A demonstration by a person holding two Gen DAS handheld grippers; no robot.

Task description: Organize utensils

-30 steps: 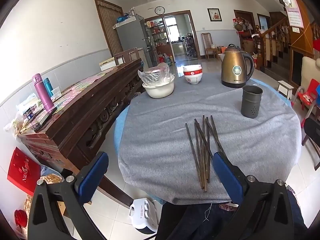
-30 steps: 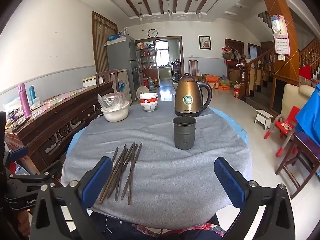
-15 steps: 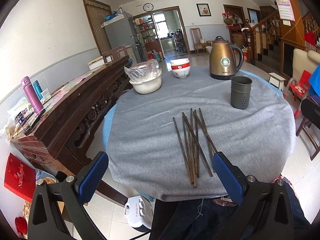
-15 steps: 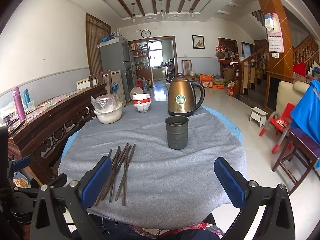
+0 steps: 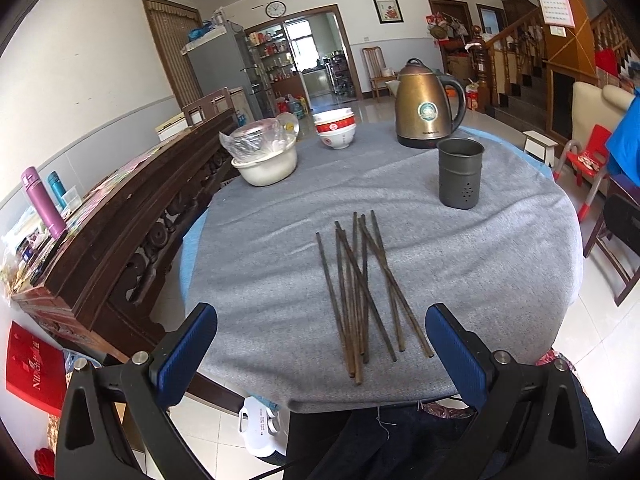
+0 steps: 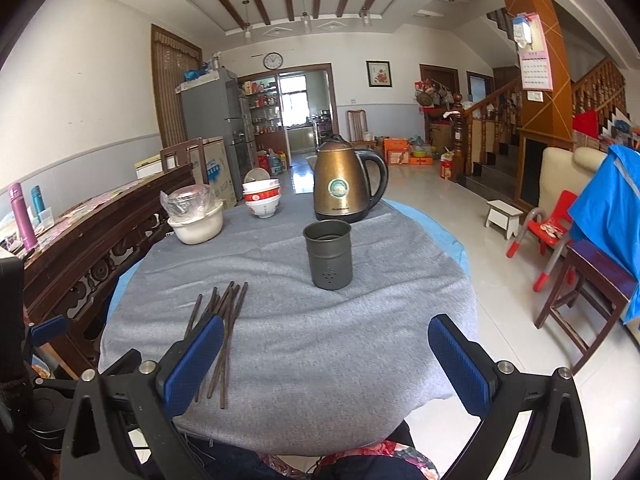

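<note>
The chopsticks [image 5: 362, 292] lie in a loose, crossed pile on the gray cloth [image 5: 480, 280], near our edge of the round table. The holder [image 5: 459, 174] stands upright farther back and to the right, well apart from the pile. Nothing is in our grippers yet.

The left gripper [image 5: 320, 354] hangs just in front of the pile with its fingers spread wide. The right gripper [image 6: 320, 364] is spread wide too, with bare cloth between its fingers. We think the first step is to pick up chopsticks. It should go best if we come down across the sticks near their middle, so they do not tip. The sticks cross each other, so we should take only a few at once.

We cannot count the sticks for sure where they overlap. In the right view, a blue pad [image 6: 192, 364] hides part of the pile. We cannot see into the bottom of the holder.
</note>
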